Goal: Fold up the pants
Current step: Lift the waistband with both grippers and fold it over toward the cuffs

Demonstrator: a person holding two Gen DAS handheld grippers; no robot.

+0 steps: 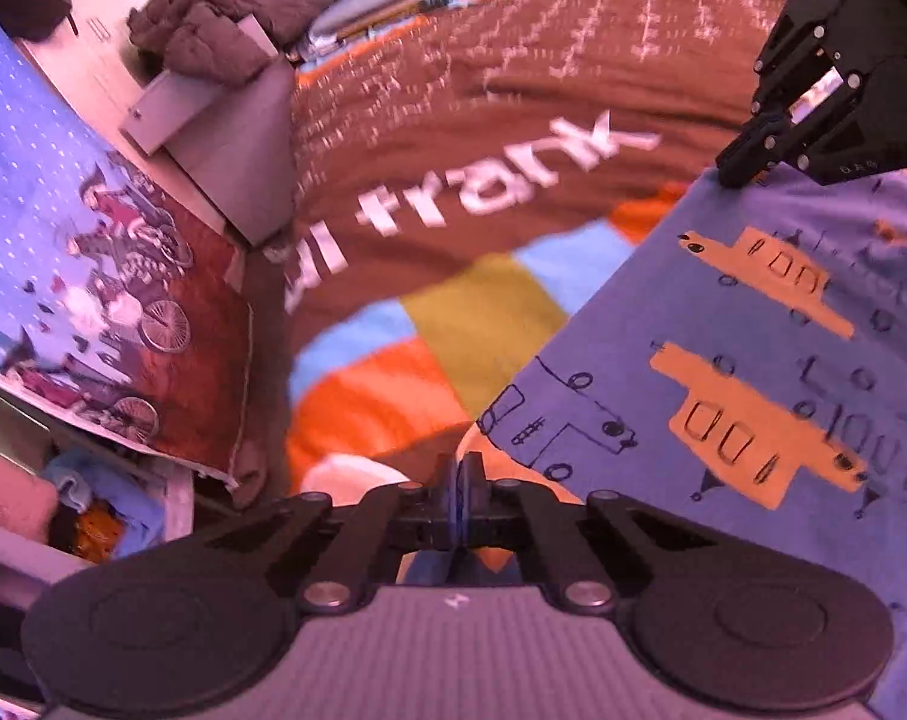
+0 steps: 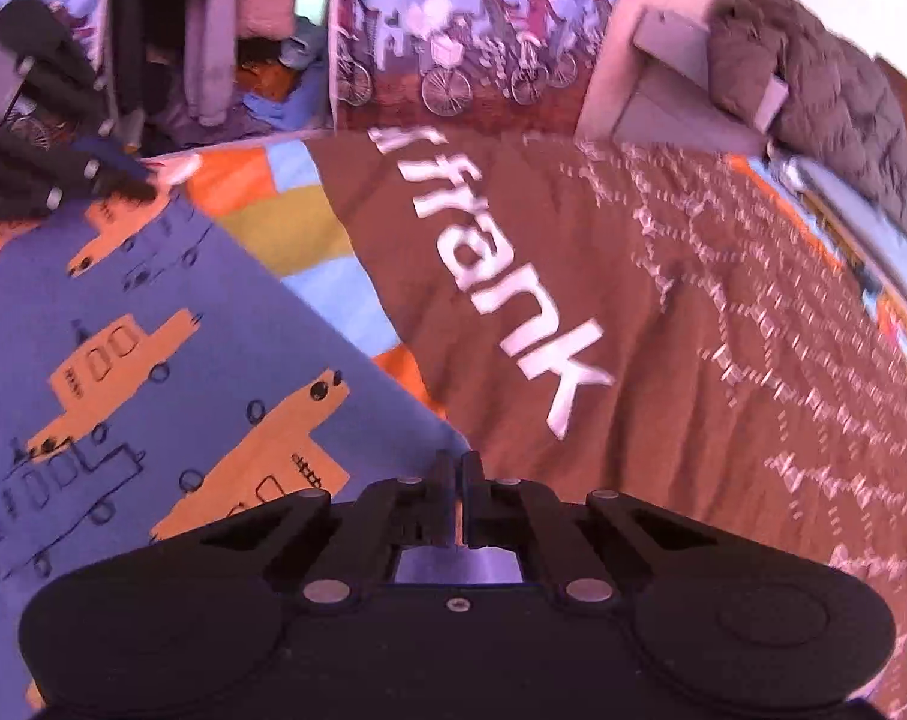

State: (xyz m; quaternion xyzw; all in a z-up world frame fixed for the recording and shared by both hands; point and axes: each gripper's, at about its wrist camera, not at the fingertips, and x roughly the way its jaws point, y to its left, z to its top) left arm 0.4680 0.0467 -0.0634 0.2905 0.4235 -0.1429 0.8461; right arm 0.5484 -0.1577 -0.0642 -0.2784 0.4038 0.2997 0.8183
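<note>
Blue pants (image 1: 753,360) printed with orange cars lie spread flat on the bed and also fill the left of the right wrist view (image 2: 123,330). My left gripper (image 1: 462,465) is shut, its tips pinching the near corner of the pants' edge. In the right wrist view it shows at the far corner (image 2: 138,187). My right gripper (image 2: 456,465) is shut on the pants' edge at the other corner. The left wrist view shows it at top right (image 1: 738,174), with its tips down on the fabric.
A brown bed cover (image 2: 663,300) with white "frank" lettering and coloured patches (image 1: 465,324) lies under the pants. A grey padded jacket (image 2: 813,84) is draped over the headboard. A bicycle-print fabric wardrobe (image 2: 465,42) stands beside the bed, with clothes (image 2: 213,30) hanging inside.
</note>
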